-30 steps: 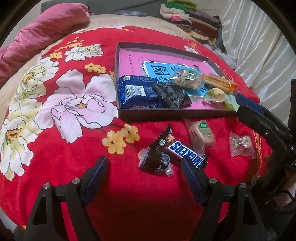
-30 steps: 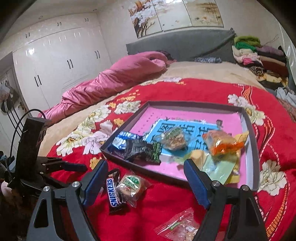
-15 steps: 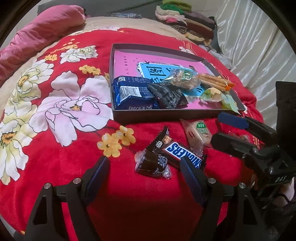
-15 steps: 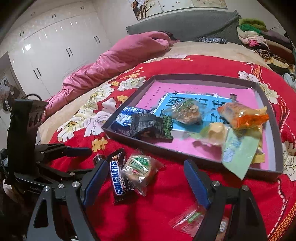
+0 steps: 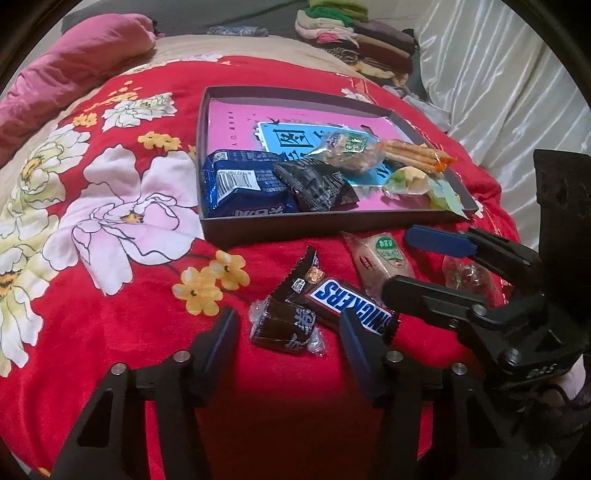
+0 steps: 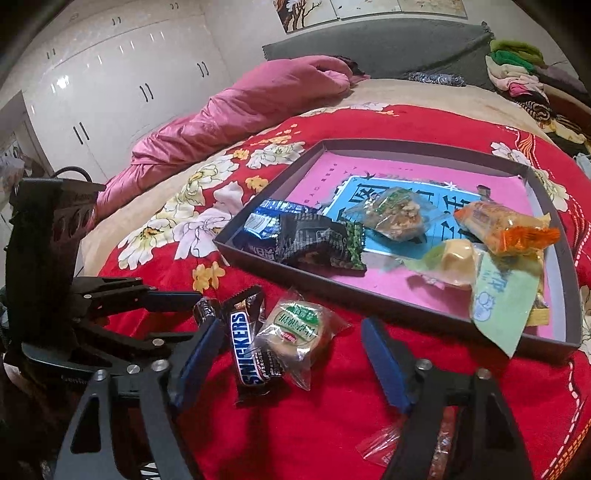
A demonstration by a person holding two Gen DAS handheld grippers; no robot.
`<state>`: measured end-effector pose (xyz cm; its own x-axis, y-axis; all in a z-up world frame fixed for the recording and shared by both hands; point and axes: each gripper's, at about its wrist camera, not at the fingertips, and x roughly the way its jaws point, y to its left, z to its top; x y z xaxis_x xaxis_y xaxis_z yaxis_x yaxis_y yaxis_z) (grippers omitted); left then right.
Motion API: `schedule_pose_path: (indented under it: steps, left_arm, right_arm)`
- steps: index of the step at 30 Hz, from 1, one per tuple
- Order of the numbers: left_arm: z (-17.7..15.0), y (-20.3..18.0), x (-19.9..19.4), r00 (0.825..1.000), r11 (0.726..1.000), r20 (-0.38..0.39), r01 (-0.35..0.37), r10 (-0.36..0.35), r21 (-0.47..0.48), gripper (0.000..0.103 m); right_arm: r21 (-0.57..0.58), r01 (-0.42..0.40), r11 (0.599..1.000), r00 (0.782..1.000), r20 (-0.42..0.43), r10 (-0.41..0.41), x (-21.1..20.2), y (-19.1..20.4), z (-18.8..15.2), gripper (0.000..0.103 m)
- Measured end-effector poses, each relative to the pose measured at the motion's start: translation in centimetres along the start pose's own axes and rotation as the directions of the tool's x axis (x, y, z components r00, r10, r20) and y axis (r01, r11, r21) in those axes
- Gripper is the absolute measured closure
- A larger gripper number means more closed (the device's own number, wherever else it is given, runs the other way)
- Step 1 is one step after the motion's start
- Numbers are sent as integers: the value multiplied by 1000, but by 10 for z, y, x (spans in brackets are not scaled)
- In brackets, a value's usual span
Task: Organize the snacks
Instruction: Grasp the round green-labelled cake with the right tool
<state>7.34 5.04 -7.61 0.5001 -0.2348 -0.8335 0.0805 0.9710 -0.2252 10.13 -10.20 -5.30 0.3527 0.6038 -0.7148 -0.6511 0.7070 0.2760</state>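
A dark tray (image 5: 295, 229) (image 6: 369, 301) with a pink floor lies on the red flowered blanket and holds several wrapped snacks. In front of it lie a Snickers bar (image 5: 347, 301) (image 6: 245, 341), a small dark brown candy (image 5: 284, 326) (image 6: 205, 312) and a green-label pastry (image 5: 384, 256) (image 6: 299, 330). My left gripper (image 5: 286, 323) (image 6: 195, 314) straddles the dark candy; its jaws are closing and the pads stand clear of it. My right gripper (image 6: 291, 341) (image 5: 406, 264) reaches around the pastry and the Snickers end, its jaws closing too, with no pad pressing.
A small clear bag of sweets (image 5: 465, 275) (image 6: 384, 443) lies under the right gripper's outer finger. A pink duvet (image 6: 258, 99) lies at the far left of the bed, folded clothes (image 5: 354, 33) at the head. A white curtain (image 5: 517, 74) hangs beyond the bed's right edge.
The left jaws have narrowed around the dark candy. The right gripper has come down and in over the pastry and the Snickers bar, with its jaws a little narrower.
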Motion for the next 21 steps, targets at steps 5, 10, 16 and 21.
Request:
schedule_pose_path:
  steps: [5,10,16,21]
  left_arm:
    - [-1,0,2,1000,1000,-5,6,-6,6,50]
    - [-1,0,3,1000,1000,-9,11,-11,7,53]
    - [-1,-1,3,1000,1000,-11,13,-13,7,54]
    - [0,-1,3,1000,1000,-11,11,-11,8,58]
  right_arm:
    - [-19,-5,1000,1000,-17,4,5,5,-2,38]
    - [-9,-8,1000,999,-34,8,13,4,-2,47]
    - [-12,20,1000,999,-41,-20,18,2,-2,53]
    - [25,4,1000,999,-41,-3,21,-6,-3,57]
